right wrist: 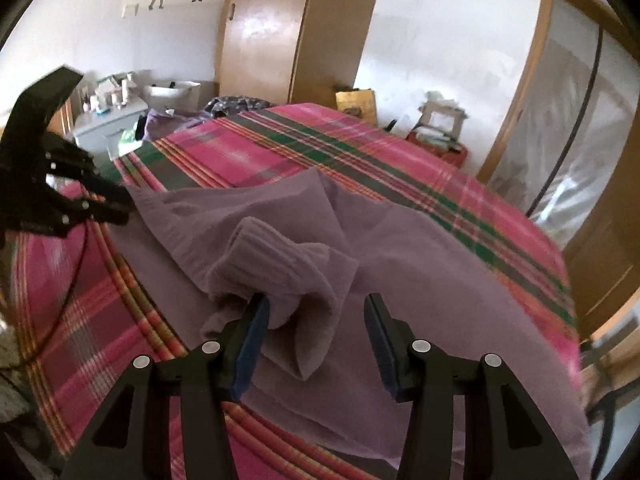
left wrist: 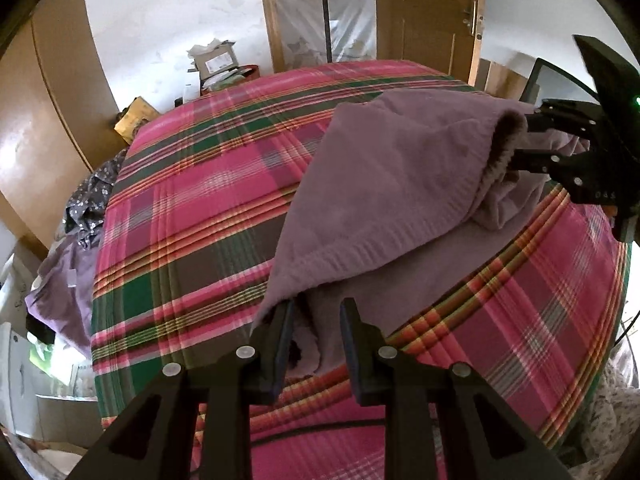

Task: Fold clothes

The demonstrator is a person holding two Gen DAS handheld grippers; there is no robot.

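- Left gripper point(left wrist: 316, 344): jaws part-spread, straddling a bunched edge of the purple garment point(left wrist: 384, 200); left pad touching cloth, no firm pinch visible.
- Right gripper point(right wrist: 320, 340): jaws spread wide, left pad under the ribbed cuff point(right wrist: 276, 276), right pad clear of it.
- Garment spread half-folded across the plaid bedspread point(left wrist: 192, 208).
- Around the bed: wardrobe point(right wrist: 280, 28), door point(left wrist: 432, 20), cardboard box point(left wrist: 218, 60).

Soft daylight is filling the room; the wardrobe point(right wrist: 260, 32) is showing glare, edges are bending, the right view is blurring slightly.
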